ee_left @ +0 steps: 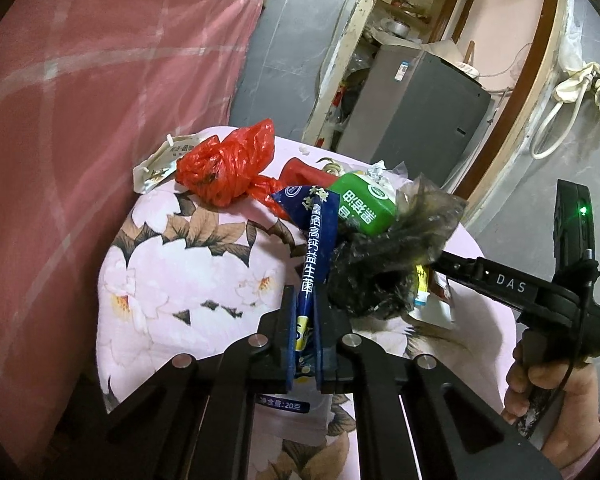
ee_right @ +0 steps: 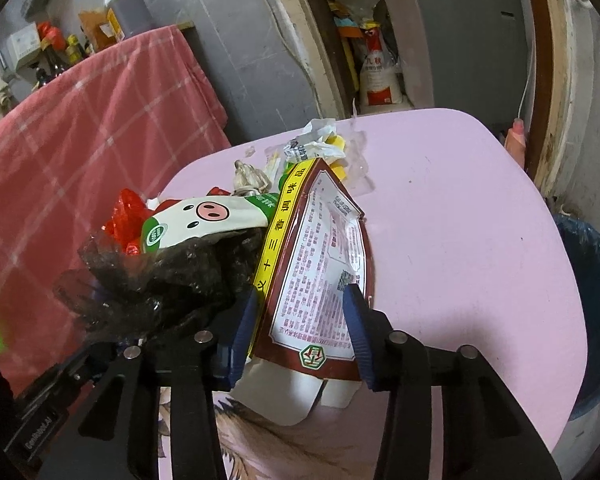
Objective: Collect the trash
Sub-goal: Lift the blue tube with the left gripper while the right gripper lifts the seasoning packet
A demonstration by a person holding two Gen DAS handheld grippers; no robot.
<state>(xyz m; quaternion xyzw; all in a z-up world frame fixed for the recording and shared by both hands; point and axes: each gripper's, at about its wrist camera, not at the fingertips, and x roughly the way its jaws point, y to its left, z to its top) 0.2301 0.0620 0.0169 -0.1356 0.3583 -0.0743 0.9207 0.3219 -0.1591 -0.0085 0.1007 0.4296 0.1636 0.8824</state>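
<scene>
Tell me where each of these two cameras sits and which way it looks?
Left wrist view: sits on the left gripper, looking down along it at a blue sachet strip clamped there; the person's right hand shows.
Right wrist view: sits on the right gripper, looking down at a maroon-bordered flattened carton between its pads.
Shared: the crumpled black plastic bag, the green-and-white pouch, and the pink floral tablecloth.

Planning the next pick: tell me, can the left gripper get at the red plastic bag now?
Probably not yet: the left gripper is shut on the blue sachet. The red plastic bag itself lies uncovered beyond.
</scene>
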